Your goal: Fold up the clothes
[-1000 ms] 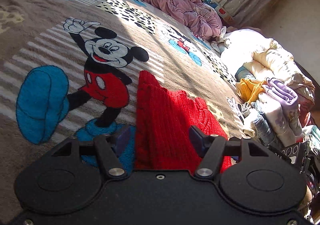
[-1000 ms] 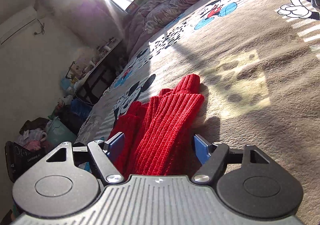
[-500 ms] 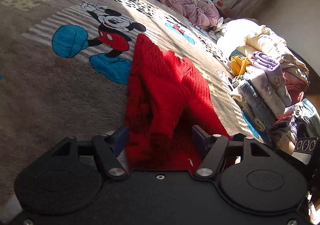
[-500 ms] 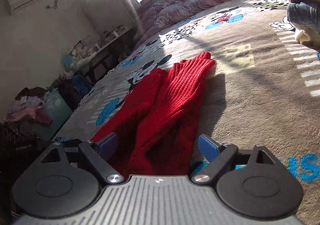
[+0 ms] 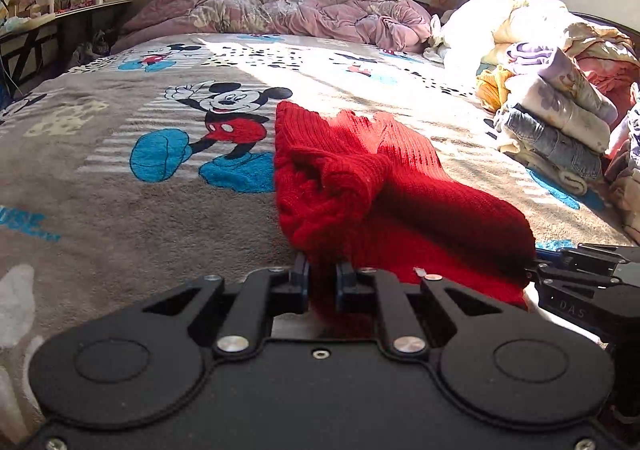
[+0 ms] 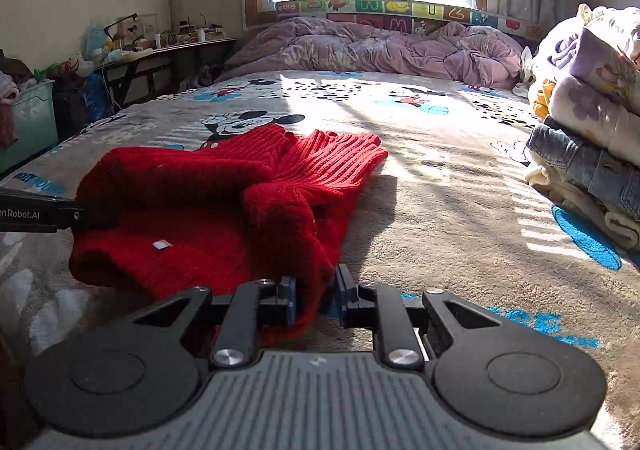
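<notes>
Currently, progress: red sweater (image 5: 360,185) lies partly folded on the bed (image 5: 120,209), sleeves drawn inward; judged midway, final fold outstanding.
Left tool (image 5: 322,282): clamped on the sweater's near edge.
Right tool (image 6: 314,298): clamped on the near right corner.
Done stock: folded clothes pile (image 6: 592,137) at far right.
Containers: green bin (image 6: 30,117) far left, contents unclear.
</notes>
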Motion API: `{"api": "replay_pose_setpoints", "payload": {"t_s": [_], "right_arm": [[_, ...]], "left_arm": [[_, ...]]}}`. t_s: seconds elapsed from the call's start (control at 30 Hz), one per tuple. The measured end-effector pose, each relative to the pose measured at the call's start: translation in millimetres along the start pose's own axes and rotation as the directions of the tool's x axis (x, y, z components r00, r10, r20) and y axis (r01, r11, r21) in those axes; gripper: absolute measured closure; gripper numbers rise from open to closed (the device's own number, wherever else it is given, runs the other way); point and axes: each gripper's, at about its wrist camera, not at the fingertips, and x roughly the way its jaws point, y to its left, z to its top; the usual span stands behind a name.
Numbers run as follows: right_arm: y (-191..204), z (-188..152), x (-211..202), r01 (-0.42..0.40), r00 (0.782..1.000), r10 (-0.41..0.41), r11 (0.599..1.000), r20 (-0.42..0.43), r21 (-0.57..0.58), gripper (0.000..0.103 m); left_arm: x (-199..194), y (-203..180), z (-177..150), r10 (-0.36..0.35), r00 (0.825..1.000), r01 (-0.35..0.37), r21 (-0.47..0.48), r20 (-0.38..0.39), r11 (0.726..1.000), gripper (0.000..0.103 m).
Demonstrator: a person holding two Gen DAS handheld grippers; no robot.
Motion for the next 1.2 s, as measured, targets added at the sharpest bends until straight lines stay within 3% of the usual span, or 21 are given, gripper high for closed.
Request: {"api": "replay_pose_setpoints", "payload": {"t_s": [0.07, 0.13, 0.17, 0.23, 0.27, 0.3, 0.37, 0.4, 0.43, 0.53, 0.63, 0.73, 0.77, 0.8, 0.83, 0.93, 1.0, 1.1, 1.2], "right_arm": [[-1, -12, 12, 0.023, 0.998, -0.024, 1.000, -0.051, -0.017, 0.083], [-1, -16, 14, 0.029, 0.998, -0.030, 1.000, -0.060, -0.012, 0.081], [-1, -15, 10, 0.025, 0.999, -0.025, 1.000, -0.047, 0.000, 0.078], [-2, -16, 2, 0.025, 1.000, -0.024, 0.999, -0.008, 0.033, 0.048], [-1, -17, 0, 0.019, 1.000, -0.020, 0.999, 0.015, 0.031, 0.028], [3, -19, 1, 0.013, 1.000, -0.013, 1.000, 0.027, 0.007, 0.024], [11, -22, 10, 0.011, 1.000, -0.012, 0.999, -0.024, -0.046, 0.024], [14, -26, 12, 0.016, 1.000, -0.018, 0.997, -0.026, -0.069, 0.024], [17, -29, 14, 0.021, 0.999, -0.024, 0.996, -0.027, -0.092, 0.023], [20, -29, 9, 0.035, 0.998, -0.040, 0.993, -0.039, -0.113, 0.022], [13, -35, 2, 0.017, 0.999, -0.019, 0.998, -0.041, -0.056, 0.020], [11, -33, -4, 0.013, 0.998, -0.015, 0.999, -0.055, -0.042, 0.020], [11, -33, -7, 0.014, 0.998, -0.017, 0.999, -0.058, -0.043, 0.020], [11, -32, -10, 0.016, 0.998, -0.019, 0.999, -0.059, -0.038, 0.020], [8, -32, -14, 0.008, 0.999, -0.009, 1.000, -0.054, -0.012, 0.020], [-7, -27, -23, -0.045, 0.999, 0.048, 0.992, -0.023, 0.122, 0.020], [-21, -23, -25, -0.088, 0.996, 0.086, 0.970, 0.018, 0.227, 0.020], [-37, -17, -25, -0.129, 0.991, 0.105, 0.933, 0.088, 0.335, 0.019], [-48, -10, -18, -0.150, 0.986, 0.108, 0.909, 0.129, 0.390, 0.010]], "left_arm": [[10, 4, -11, 0.020, 0.999, -0.020, 0.009, -0.046, 1.000, 0.090], [4, 10, -13, 0.009, 1.000, -0.010, -0.049, -0.019, 0.999, 0.085], [0, 11, -13, 0.007, 1.000, -0.006, -0.069, 0.001, 0.998, 0.077], [-12, 8, -9, 0.012, 0.998, -0.008, -0.065, 0.067, 0.998, 0.053], [-15, 6, -8, 0.013, 0.996, -0.008, -0.059, 0.087, 0.998, 0.037], [-12, 4, -10, 0.011, 0.997, -0.007, -0.046, 0.080, 0.999, 0.033], [4, -4, -19, 0.033, 0.999, -0.033, 0.019, 0.003, 0.999, 0.032], [9, -9, -29, 0.060, 0.998, -0.060, 0.078, 0.005, 0.995, 0.028], [6, -13, -39, 0.070, 0.995, -0.079, 0.130, 0.071, 0.988, 0.027], [5, -10, -45, 0.063, 0.994, -0.072, 0.111, 0.084, 0.991, 0.027], [4, -6, -39, 0.043, 0.998, -0.049, 0.114, 0.051, 0.992, 0.026], [0, -2, -33, 0.007, 1.000, -0.003, 0.116, -0.027, 0.993, 0.023], [0, -2, -29, -0.010, 0.997, 0.019, 0.123, -0.075, 0.992, 0.019], [0, -2, -26, -0.027, 0.990, 0.047, 0.143, -0.137, 0.989, 0.008], [1, -6, -25, -0.033, 0.977, 0.077, 0.202, -0.210, 0.976, 0.006], [-4, -19, -31, 0.008, 0.964, 0.093, 0.364, -0.266, 0.927, 0.005], [-5, -17, -25, 0.012, 0.957, 0.092, 0.343, -0.291, 0.935, 0.005], [-11, -15, -7, 0.027, 0.960, 0.072, 0.338, -0.280, 0.939, 0.005], [-16, -13, 12, 0.043, 0.962, 0.051, 0.332, -0.269, 0.942, 0.005]]}}
